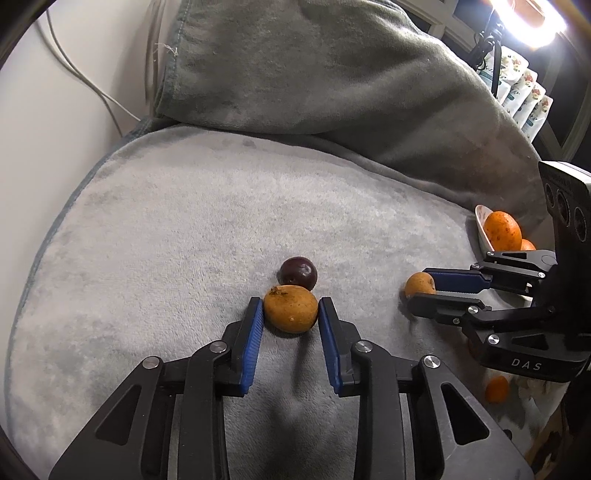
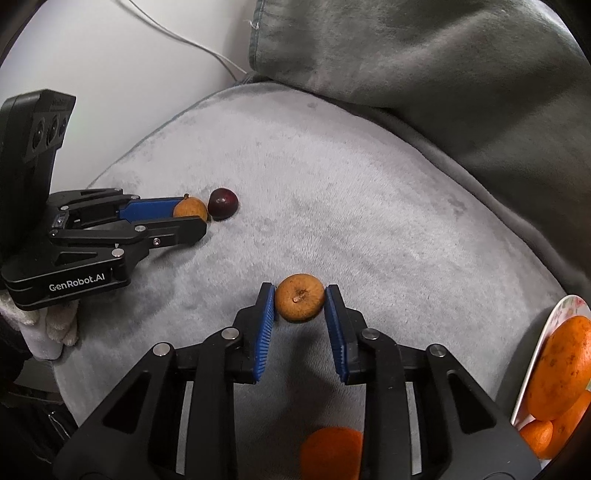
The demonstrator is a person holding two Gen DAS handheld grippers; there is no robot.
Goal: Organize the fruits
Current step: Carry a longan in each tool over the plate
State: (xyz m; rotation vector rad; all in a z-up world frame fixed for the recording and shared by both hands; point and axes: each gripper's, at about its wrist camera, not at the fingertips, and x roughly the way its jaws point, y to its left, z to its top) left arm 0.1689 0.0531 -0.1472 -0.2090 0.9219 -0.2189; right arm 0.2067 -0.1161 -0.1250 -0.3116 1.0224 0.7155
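Your left gripper [image 1: 290, 314] has its blue pads [image 1: 254, 325] pressed on both flanks of a tan fruit [image 1: 290, 309], which sits at the tips, resting on the blanket [image 1: 166, 229]. Just beyond those tips a dark plum [image 1: 298, 273] touches the tan fruit's far side. You grip low and from the sides, it seems, so the plum stays clear of the fingers.

Your right gripper [image 2: 300, 304] is clamped the same way on a second tan fruit [image 2: 300, 298], its stem end facing the camera. The pads [image 2: 266, 317] meet it at its widest part, again near the tips. That looks like a sound hold for a round thing that could roll.

Off to the outer side of the right fingers stands a plate [image 2: 554, 321] with oranges [image 2: 561, 365] piled in it. Judging by the task, both tan fruits are probably meant to be sorted, perhaps toward that plate. One more orange [image 2: 330, 452] lies behind the right fingers, under the gripper body.

The surface is a soft grey fleece blanket over a cushion, so fruit sinks in a little and should not roll far. A darker grey pillow [image 1: 314, 74] rises beyond the fingers. A white wall with a cable [image 1: 85, 74] lies past the left fingers. A bright lamp [image 1: 528, 22] shines far off beyond the right gripper.
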